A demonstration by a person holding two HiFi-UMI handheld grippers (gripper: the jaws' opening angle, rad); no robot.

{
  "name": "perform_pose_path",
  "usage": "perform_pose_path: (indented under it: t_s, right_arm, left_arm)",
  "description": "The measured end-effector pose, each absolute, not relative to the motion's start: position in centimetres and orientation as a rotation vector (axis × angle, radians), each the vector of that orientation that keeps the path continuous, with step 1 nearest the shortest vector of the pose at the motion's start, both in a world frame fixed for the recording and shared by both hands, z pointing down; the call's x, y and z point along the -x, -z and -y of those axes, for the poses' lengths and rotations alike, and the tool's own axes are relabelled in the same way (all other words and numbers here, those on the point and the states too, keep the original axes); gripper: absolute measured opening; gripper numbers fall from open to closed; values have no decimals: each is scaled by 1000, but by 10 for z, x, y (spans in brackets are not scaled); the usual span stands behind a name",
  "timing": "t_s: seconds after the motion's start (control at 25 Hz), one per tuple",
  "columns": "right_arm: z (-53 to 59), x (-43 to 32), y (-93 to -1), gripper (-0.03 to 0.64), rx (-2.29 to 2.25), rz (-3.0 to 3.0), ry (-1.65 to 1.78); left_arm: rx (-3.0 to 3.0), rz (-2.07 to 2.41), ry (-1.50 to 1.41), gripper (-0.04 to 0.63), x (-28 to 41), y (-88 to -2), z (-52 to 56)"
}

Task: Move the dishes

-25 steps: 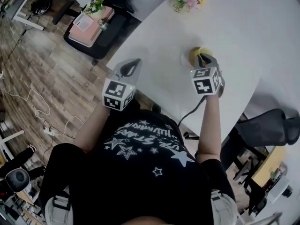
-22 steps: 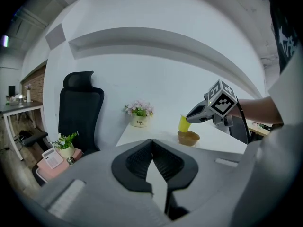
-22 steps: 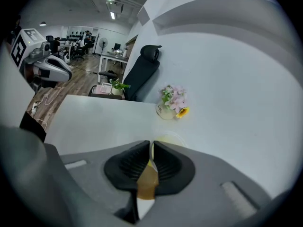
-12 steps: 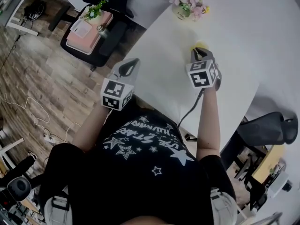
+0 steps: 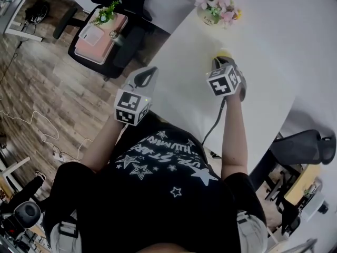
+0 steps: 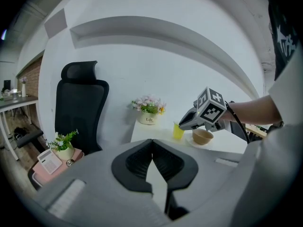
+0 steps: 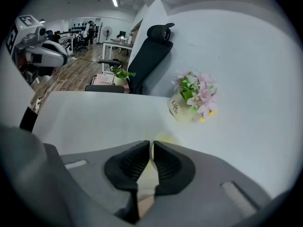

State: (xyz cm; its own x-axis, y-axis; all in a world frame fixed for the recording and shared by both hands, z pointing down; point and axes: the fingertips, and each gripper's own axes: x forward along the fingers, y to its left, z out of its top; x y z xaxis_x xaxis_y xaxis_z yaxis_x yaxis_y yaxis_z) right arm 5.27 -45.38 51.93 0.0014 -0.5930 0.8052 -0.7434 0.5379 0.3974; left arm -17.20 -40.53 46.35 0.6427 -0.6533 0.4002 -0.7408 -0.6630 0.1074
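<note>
I'm watching a person stand at the corner of the white table (image 5: 263,41) with a gripper in each hand. The right gripper (image 5: 217,62) tilts steeply down onto the yellow cup (image 6: 178,132). Its jaws are drawn in to a thin slit, pinching the cup's wall at the rim. The cup is out on the near part of the table, in front of the flower pot (image 5: 210,16) and just beside the tan bowl (image 6: 202,136). The bowl sits on a white saucer (image 6: 191,143). Whether the cup's foot touches the tabletop I cannot tell. The left gripper (image 5: 146,77) hangs at the table's near corner, well apart from the dishes, and points towards them a little below level. Its jaws are pressed together with nothing between them. Past the far end of the table stands a black chair (image 6: 80,108). Lower down, a dark seat carries a pink box (image 5: 100,33) with a small potted plant (image 5: 108,7) at one end.
</note>
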Motion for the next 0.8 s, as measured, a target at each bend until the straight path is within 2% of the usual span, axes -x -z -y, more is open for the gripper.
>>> perform_pose_path:
  t_s: [0.32,0.64,0.8]
  right_arm:
    - [455,-51,-530,32,-1092,1661,-181]
    - [448,-49,-521,132,-1094,1704,-180]
    - [439,-45,-510,149,-1104,1746,-169]
  left_arm:
    - [-2589,1130,-484,11,171,-466,411]
    - [-2597,1141,-487,11,169,-464,408]
    - [-2608,1146,-483,11,162,-459,404]
